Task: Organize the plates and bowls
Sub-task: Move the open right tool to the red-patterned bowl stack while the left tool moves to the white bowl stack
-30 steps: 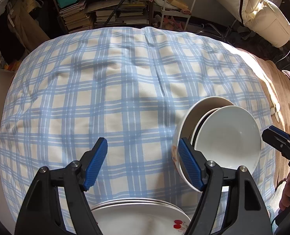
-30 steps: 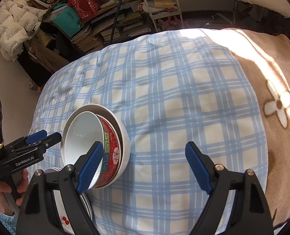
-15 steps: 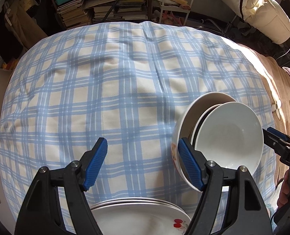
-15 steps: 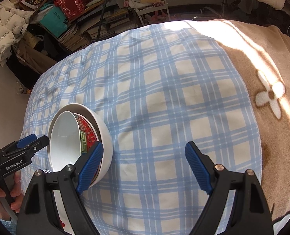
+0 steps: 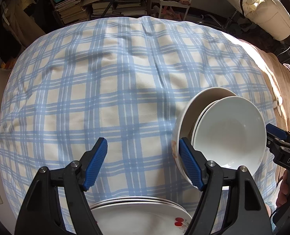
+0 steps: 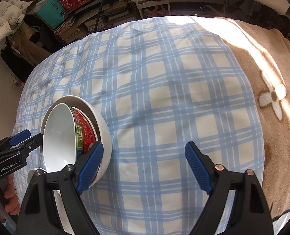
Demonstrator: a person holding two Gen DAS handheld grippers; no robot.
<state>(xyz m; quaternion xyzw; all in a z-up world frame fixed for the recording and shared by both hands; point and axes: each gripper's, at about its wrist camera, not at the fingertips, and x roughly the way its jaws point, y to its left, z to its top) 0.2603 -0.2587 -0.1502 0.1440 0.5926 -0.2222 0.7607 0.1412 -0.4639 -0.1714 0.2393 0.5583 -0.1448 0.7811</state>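
Ceramic: nested bowls (image 5: 229, 137), three, innermost white, red-patterned bowl (image 6: 84, 135) between; tilted on checked blanket (image 5: 105, 90).
Plates: stack (image 5: 139, 217) near edge, just beside bowls.
Left gripper (image 5: 143, 164): wide apart, empty.
Right gripper (image 6: 143, 166): wide apart, empty.
Handling: judged heavy, rigid, glazed-slippery, chip-prone; soft bedding unstable.
Hold: pinch outer rim, lift all together.

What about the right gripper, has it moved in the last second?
Yes. The right gripper has drifted right, away from the nested bowls, which sit further left in its view while the blanket's flower barely shifted.
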